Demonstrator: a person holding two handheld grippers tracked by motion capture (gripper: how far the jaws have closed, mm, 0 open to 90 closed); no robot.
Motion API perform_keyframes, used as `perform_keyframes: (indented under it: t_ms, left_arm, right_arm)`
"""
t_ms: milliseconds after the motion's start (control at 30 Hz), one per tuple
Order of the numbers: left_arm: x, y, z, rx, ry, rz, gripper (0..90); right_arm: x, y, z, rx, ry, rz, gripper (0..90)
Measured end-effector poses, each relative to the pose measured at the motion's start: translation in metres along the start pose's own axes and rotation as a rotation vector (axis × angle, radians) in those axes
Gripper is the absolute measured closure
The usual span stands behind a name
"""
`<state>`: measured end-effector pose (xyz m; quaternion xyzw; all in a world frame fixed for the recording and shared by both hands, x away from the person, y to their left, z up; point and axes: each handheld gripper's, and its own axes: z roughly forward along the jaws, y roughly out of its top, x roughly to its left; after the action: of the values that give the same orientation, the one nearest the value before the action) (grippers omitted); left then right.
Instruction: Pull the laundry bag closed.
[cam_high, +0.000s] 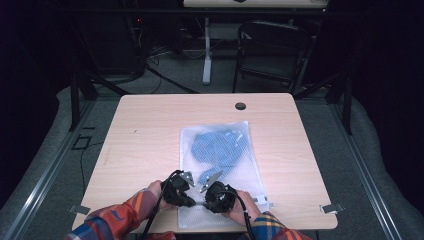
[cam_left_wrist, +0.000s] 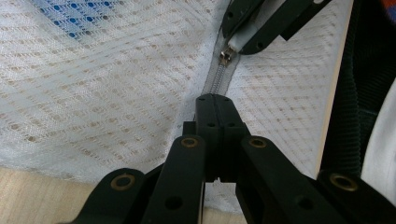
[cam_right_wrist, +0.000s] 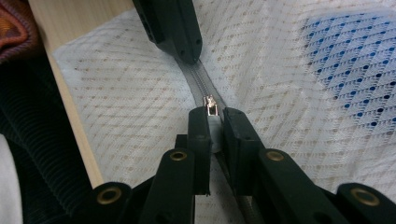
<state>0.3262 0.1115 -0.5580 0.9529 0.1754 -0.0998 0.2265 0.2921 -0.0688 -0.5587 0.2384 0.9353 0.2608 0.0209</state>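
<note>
While left gripper (cam_left_wrist: 212, 100) clamps the zip (cam_left_wrist: 217, 81), right gripper (cam_right_wrist: 215, 114) at its 12 o'clock pinches the pull (cam_right_wrist: 210, 106) on the bag (cam_high: 220, 150).

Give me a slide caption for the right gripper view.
Right gripper clamps the silver zipper pull of a white mesh laundry bag.

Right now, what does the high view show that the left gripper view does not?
High view: the whole table, a chair behind it, the person's plaid sleeves and the blue garment's outline inside the bag. Left gripper view: the zipper up close, the left gripper pinched shut on its tape, the right gripper clamping the white pull beside the metal slider. Both: the white mesh bag and both grippers.
</note>
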Motion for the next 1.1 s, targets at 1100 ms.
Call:
perform_keyframes:
  t_ms: [1100]
  left_arm:
    - [0.002,-0.001,0.000,-0.004,-0.015,-0.009,90.0]
  right_arm:
    - [-0.006,-0.007,-0.011,0.030,-0.016,-0.011,81.9]
